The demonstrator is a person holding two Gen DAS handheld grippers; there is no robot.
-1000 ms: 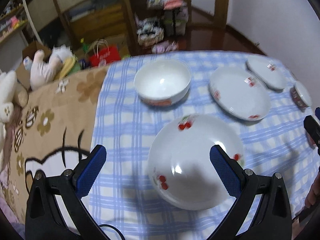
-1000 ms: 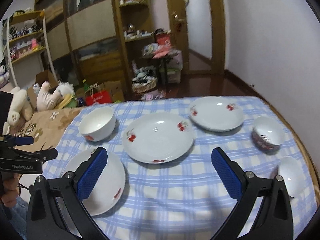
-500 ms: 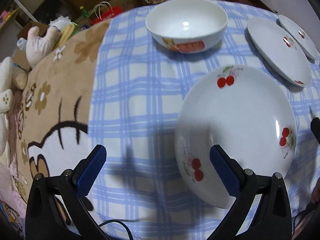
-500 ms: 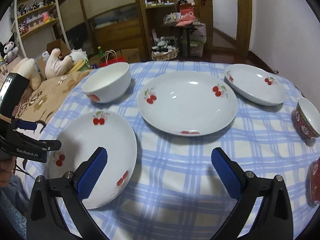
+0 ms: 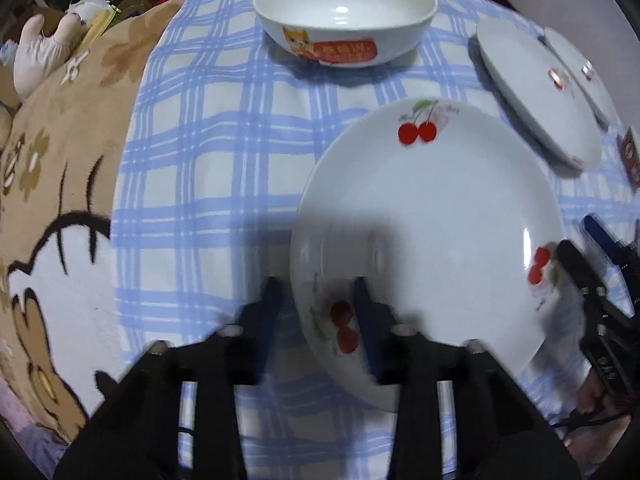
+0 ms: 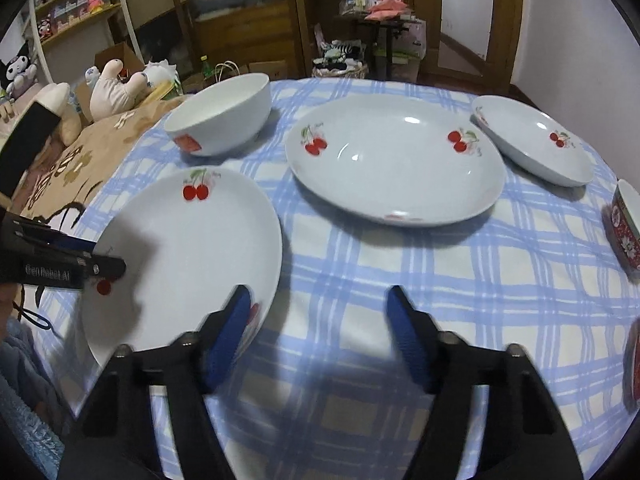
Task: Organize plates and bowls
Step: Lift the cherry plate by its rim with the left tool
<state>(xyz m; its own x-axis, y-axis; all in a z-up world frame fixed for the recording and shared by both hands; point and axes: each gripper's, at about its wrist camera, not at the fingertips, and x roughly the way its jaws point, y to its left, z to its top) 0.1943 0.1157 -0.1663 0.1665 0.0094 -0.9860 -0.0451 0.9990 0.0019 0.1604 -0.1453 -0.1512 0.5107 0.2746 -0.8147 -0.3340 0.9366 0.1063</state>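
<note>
Blue checked tablecloth [image 6: 360, 264], tan cartoon blanket [image 5: 60, 184]; plush toys [image 6: 116, 90], wooden shelves [image 6: 240, 20]

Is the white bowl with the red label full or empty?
Empty. The left wrist view looks into the bowl and shows only bare white inside with a light glint; it stands upright on the checked cloth.

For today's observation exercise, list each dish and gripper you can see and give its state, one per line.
Near cherry plate: flat on the tablecloth, empty, rim between both grippers' jaws.
Big cherry plate: flat, empty.
Far cherry plate: flat, empty.
White bowl: upright, empty.
Red bowl: upright, at the edge of view.
Left gripper: jaws just closing astride the plate's rim.
Right gripper: jaws just closing, half open.
</note>
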